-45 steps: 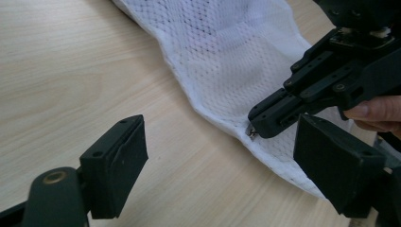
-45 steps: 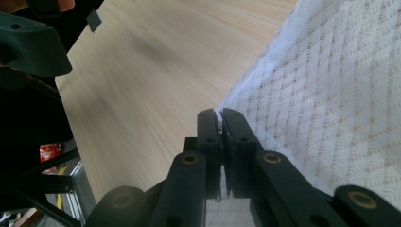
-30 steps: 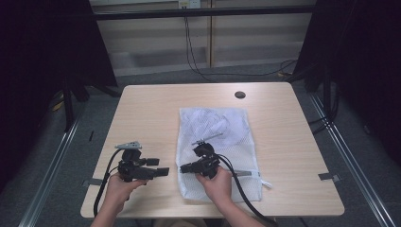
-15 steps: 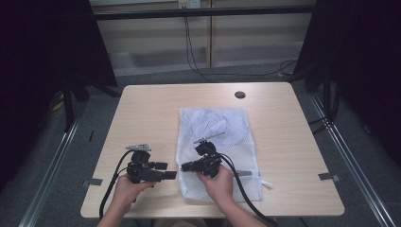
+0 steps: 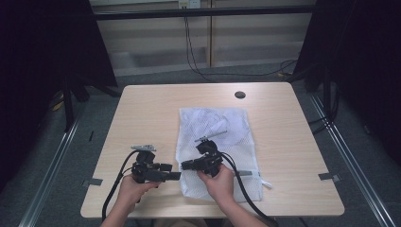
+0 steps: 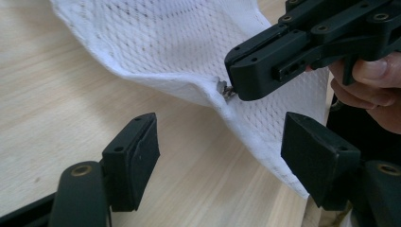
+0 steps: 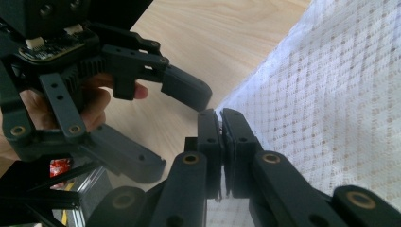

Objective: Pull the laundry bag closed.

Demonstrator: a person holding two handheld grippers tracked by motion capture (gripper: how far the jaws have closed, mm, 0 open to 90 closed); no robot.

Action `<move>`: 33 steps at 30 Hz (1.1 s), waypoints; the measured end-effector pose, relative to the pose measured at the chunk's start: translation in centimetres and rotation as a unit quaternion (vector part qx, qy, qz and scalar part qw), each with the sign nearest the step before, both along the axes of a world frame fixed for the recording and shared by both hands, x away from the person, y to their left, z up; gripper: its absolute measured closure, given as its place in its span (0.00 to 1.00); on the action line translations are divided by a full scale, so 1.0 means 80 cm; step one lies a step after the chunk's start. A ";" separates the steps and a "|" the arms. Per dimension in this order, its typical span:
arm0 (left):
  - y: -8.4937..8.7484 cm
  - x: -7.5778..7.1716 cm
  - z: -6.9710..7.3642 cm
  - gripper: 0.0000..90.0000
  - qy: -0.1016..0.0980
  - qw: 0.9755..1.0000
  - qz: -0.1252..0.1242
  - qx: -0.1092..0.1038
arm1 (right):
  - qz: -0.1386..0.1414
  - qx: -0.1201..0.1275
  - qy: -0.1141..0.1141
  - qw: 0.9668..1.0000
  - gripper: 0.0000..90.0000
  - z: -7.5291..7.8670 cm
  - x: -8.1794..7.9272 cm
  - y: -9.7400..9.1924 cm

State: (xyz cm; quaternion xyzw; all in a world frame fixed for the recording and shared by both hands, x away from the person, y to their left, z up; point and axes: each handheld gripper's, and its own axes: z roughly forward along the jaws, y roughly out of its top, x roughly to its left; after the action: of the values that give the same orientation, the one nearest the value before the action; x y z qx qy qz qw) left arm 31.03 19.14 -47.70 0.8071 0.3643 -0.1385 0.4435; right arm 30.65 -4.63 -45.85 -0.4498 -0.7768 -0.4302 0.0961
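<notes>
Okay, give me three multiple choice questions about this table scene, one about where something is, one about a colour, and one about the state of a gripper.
1. Where does the white mesh bag lie on the table?
A. at the far left corner
B. right of the middle, reaching the near edge
C. hanging off the far edge

2. What colour is the small round spot near the table's far edge?
A. dark
B. red
C. yellow

3. How do the jaws of the right hand-held gripper stand?
A. wide open above the bag
B. open around the other gripper
C. shut on the bag's edge

Answers: 1 B, the high view shows the bag right of centre, running to the near edge. 2 A, it is a dark disc on pale wood. 3 C, the right gripper view shows both jaws pressed together on the bag's edge, where a small metal piece sits.
</notes>
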 end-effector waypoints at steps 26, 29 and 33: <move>-0.022 0.000 -0.010 0.42 0.018 1.000 -0.011 -0.016 | -0.001 0.006 -0.006 1.000 0.96 0.005 0.000 -0.002; -0.023 0.000 -0.011 0.43 0.021 1.000 -0.014 -0.019 | -0.001 0.005 -0.005 1.000 0.96 0.006 0.000 -0.002; -0.027 -0.001 -0.012 0.47 0.034 0.999 -0.003 -0.028 | 0.001 0.006 -0.007 1.000 0.96 0.007 0.000 -0.001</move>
State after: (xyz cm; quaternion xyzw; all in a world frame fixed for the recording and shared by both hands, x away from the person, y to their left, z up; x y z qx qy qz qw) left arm 30.96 17.00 -48.63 0.7901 0.3729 -0.1775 0.4529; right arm 30.67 -4.72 -45.32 -0.4456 -0.7752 -0.4378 0.0936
